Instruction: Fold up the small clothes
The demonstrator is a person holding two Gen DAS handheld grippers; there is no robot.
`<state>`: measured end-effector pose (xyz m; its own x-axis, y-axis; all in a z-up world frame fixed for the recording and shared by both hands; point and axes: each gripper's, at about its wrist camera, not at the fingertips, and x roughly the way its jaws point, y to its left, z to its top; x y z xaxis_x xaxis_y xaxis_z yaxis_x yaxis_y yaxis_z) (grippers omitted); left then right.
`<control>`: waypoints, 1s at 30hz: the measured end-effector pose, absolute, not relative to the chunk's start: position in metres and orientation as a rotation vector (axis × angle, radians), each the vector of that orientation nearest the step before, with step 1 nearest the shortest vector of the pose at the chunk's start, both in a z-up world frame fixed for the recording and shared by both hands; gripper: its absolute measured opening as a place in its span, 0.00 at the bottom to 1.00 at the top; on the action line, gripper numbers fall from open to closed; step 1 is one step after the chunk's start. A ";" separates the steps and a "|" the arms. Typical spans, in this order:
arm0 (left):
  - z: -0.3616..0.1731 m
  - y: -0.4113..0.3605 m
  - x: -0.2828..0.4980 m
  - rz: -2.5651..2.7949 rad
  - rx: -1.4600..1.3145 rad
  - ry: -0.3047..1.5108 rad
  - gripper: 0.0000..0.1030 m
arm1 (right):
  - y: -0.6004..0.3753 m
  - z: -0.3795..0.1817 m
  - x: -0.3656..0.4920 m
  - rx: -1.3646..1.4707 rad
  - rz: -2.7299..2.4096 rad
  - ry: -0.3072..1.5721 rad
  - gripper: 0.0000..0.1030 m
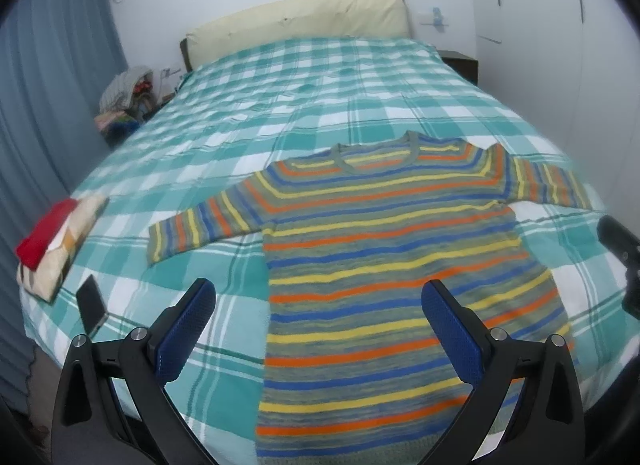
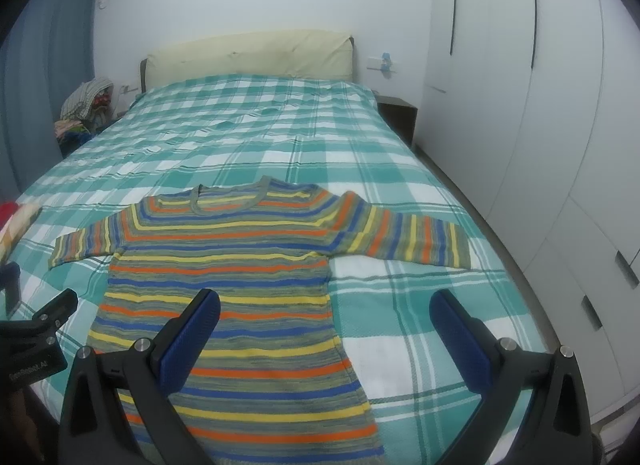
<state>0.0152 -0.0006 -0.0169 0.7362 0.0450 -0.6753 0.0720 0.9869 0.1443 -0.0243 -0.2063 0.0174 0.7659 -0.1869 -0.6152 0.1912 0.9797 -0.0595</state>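
Observation:
A small striped sweater [image 1: 384, 249], in orange, yellow, blue and grey-green, lies flat on the bed with both sleeves spread out and the neck away from me; it also shows in the right wrist view [image 2: 224, 261]. My left gripper [image 1: 318, 301] is open and empty above the sweater's lower left part. My right gripper [image 2: 326, 311] is open and empty above the sweater's lower right edge. The left gripper's body [image 2: 36, 333] shows at the left of the right wrist view, and the right gripper's body [image 1: 620, 249] at the right edge of the left wrist view.
The bed [image 1: 304, 101] has a teal and white checked cover and a cream headboard [image 1: 304, 21]. Folded red and cream clothes [image 1: 56, 241] and a phone [image 1: 92, 301] lie at the bed's left edge. White wardrobes [image 2: 520, 105] stand to the right, a nightstand [image 2: 396, 113] by the headboard.

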 end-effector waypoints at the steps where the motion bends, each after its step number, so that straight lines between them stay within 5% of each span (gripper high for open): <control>1: -0.017 -0.001 0.015 -0.017 0.163 0.744 1.00 | -0.207 0.017 -0.024 0.005 -0.206 0.668 1.00; 30: -0.033 0.008 0.026 -0.042 0.092 0.772 1.00 | -0.206 0.002 -0.015 -0.056 -0.227 0.680 1.00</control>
